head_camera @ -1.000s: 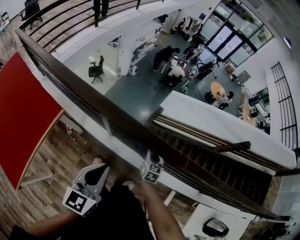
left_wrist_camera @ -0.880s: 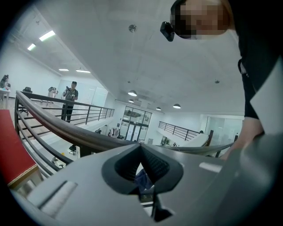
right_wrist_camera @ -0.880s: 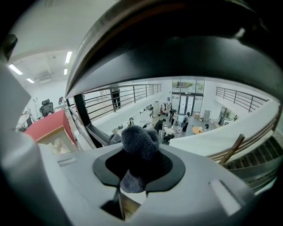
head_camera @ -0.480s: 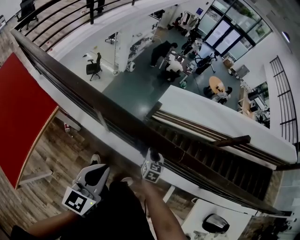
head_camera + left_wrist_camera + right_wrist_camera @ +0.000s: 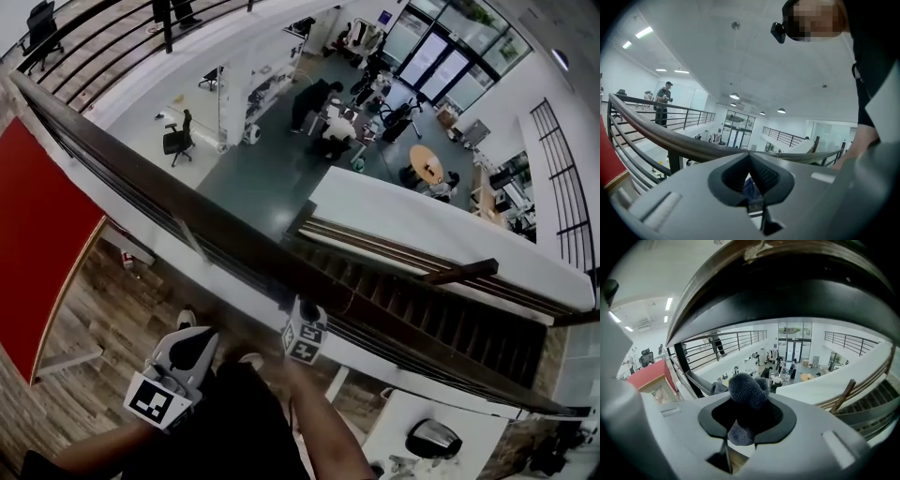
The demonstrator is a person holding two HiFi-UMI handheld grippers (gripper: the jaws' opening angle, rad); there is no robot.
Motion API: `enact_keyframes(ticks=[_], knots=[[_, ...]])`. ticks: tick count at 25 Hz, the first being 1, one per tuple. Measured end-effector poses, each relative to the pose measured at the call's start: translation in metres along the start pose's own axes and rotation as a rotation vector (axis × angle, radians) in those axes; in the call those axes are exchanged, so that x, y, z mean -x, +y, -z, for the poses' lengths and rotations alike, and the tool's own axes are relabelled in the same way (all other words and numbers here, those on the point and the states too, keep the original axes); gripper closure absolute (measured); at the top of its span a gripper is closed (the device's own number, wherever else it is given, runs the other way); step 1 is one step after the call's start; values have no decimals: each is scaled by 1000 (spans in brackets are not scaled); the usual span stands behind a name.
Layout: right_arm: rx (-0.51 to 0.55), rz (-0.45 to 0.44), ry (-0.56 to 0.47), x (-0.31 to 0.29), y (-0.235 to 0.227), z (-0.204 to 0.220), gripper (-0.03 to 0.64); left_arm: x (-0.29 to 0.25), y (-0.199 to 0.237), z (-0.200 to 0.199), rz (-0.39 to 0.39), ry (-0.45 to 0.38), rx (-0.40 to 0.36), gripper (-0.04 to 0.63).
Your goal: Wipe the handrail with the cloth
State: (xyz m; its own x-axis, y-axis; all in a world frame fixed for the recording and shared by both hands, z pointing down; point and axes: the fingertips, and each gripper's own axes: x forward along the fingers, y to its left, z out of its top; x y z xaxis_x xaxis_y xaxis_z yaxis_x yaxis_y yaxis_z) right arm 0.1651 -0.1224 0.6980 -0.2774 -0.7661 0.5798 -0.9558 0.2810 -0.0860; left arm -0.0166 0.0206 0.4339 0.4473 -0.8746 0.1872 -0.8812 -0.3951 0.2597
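Right claw: clenched on the cloth. A dark, fuzzy lump of it pokes out past the tips.
Cloth: it sits just under the handrail, near the rail's side that faces me.
Handrail: a dark wood rail. In the head view it runs on a slant from top left to bottom right. In the right gripper view it fills the top, over the cloth.
Touching or not: I see a gap between the cloth and the rail's underside, so I think no rubbing is going on at this moment.
Left claw: closed tight with nothing in it. It hangs low by my body, well apart from the rail.
Past the rail: a big drop to a lower floor, with people down there.
What could go wrong: only a small bit of cloth is pinched, so a hard rub could pull it loose. Then it could fall over the edge, and I could not get it back.
Also: if I push up too far, the hard claw tips could scrape the wood, not the soft cloth.
Also: wiping from below may miss the top of the rail.
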Motion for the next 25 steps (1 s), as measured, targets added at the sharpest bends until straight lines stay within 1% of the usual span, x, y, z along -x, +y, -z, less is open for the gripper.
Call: enact_keyframes(ticks=[9, 13, 19, 22, 25], knots=[[-13, 26, -1, 8, -19, 3, 525, -8, -13, 1, 38, 3, -6, 595], [-21, 35, -2, 13, -30, 5, 525, -9, -22, 3, 42, 15, -34, 595], [-32, 43, 7, 16, -38, 12, 525, -10, -24, 4, 34, 29, -3, 595], [-38, 45, 5, 19, -44, 12, 525, -10, -30, 6, 36, 38, -2, 596], [-43, 53, -4, 18, -52, 11, 525, -11, -31, 7, 38, 27, -5, 595]])
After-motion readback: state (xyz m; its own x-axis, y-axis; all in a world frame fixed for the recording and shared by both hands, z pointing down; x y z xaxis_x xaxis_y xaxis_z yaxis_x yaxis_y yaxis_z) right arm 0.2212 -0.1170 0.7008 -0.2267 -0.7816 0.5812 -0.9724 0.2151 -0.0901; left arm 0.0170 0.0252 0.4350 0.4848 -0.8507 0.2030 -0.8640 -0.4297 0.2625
